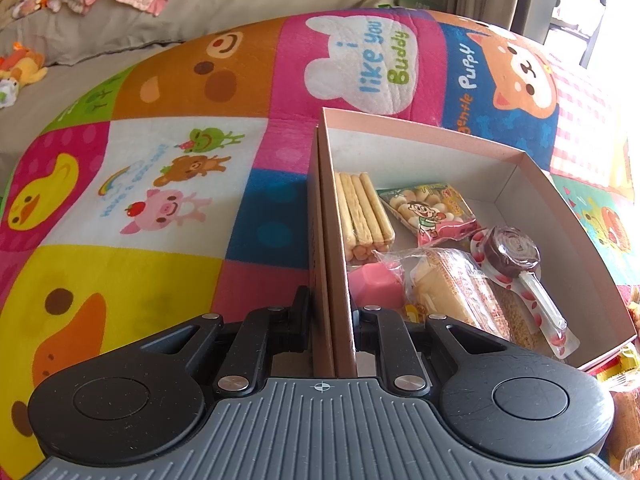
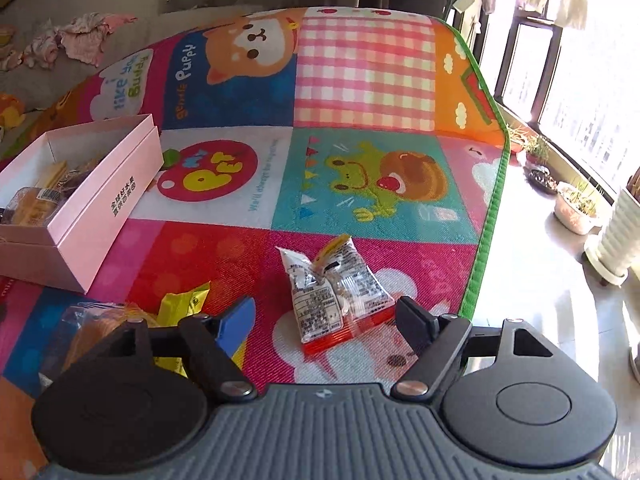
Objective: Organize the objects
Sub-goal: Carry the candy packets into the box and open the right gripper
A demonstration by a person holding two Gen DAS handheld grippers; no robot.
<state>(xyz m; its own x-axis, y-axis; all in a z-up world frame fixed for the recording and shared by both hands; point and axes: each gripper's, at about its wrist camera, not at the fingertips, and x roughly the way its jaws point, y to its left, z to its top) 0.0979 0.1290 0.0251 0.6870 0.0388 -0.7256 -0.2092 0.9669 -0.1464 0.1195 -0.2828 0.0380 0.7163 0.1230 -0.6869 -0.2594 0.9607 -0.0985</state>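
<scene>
Left gripper (image 1: 331, 320) clenched on the near-left wall of the pink box (image 1: 424, 136); 1 finger outside, 1 inside, fingertips mostly hidden by the wall. Box sits open on the cartoon play mat (image 1: 160, 160), its long axis running near-to-far in the left wrist view. Inside: biscuit sticks pack (image 1: 366, 212) lying along the left wall, lengthwise near-far; small cartoon snack bag (image 1: 430, 212) to its right; chocolate lollipop (image 1: 510, 252) with head far, stick pointing near-right; wrapped cake (image 1: 452, 288) and pink cube (image 1: 376, 284) near the gripper, both partly cut off by the gripper body. Box's near-right corner is out of view.

Right gripper (image 2: 326, 316) released, jaws spread wide, hovering just over a clear snack packet with red edge (image 2: 336, 300) on the mat, right of the box and apart from it. Packet's long axis runs near-far, red end nearest; print too small to read. A yellow wrapper (image 2: 180, 304) and a bagged pastry (image 2: 96, 328) lie near-left, half hidden behind the left finger. Potted plants (image 2: 576, 204) on the floor far right.
</scene>
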